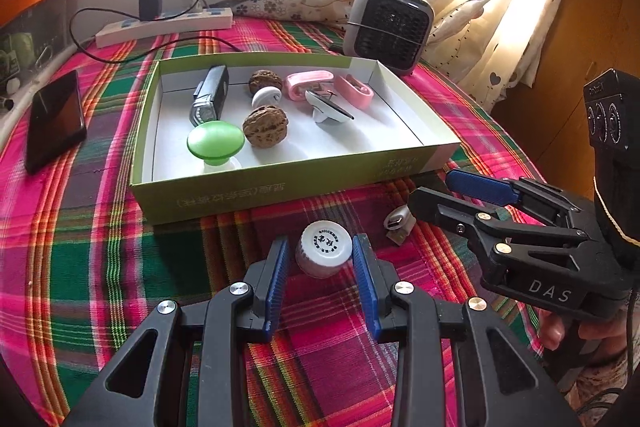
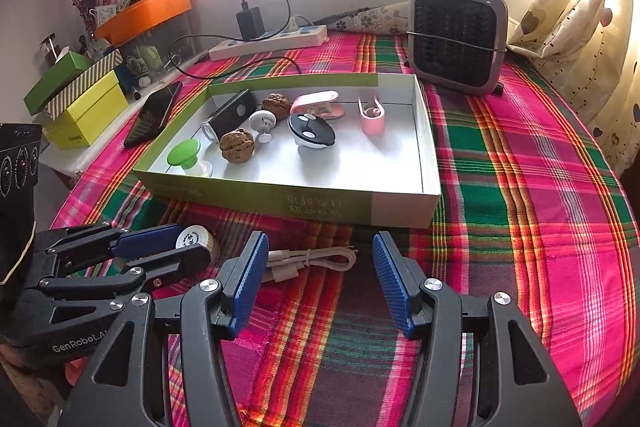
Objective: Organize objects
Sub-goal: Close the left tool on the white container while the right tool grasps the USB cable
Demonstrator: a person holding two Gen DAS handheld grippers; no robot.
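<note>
A green-sided open box point(image 1: 280, 187) point(image 2: 256, 193) on the plaid cloth holds two walnuts, a green knob point(image 1: 215, 143), pink clips, a black light and small white pieces. A small white-capped bottle point(image 1: 323, 251) stands on the cloth between the fingers of my left gripper point(image 1: 320, 263), which is open around it. It also shows in the right wrist view point(image 2: 194, 238). A coiled beige cable point(image 2: 312, 259) lies in front of the box, just ahead of my right gripper point(image 2: 320, 267), which is open and empty. Its plug end point(image 1: 396, 223) shows beside the right gripper point(image 1: 436, 193).
A grey fan heater point(image 1: 388, 27) point(image 2: 456, 35) stands behind the box at the right. A power strip point(image 1: 164, 27) with a charger lies at the back. A black phone point(image 1: 54, 119) lies left of the box. Stacked boxes point(image 2: 80, 99) sit off the left edge.
</note>
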